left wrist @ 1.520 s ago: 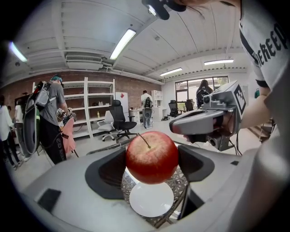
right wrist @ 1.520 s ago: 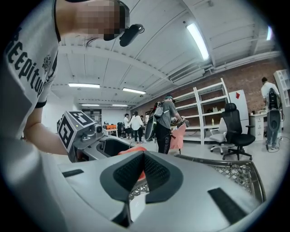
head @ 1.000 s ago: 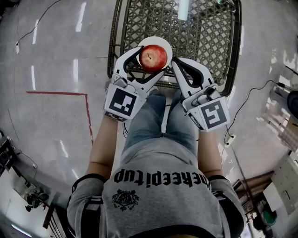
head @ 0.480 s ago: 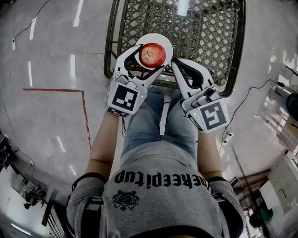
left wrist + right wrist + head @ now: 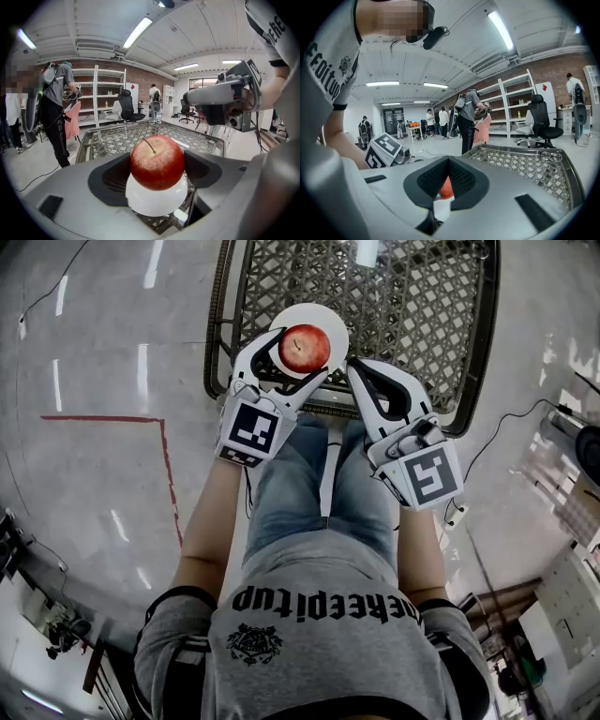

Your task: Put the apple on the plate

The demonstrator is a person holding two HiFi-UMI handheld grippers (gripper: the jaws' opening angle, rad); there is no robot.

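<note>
The near edge of the table (image 5: 422,315) is crowded. The plate (image 5: 330,322) is set close to it, toward the near left corner. The room above the plate is taken up by the apple (image 5: 302,346), which is clamped in the left claw (image 5: 300,360). The plate's right side is closed off by the right claw (image 5: 355,369), whose jaws are pressed together just beside it. Beyond the plate the lattice top is seen bare as far as the far edge, where a white tube (image 5: 366,251) is found (only its end shows). The top is bounded on all sides by a raised rim (image 5: 562,161).
</note>
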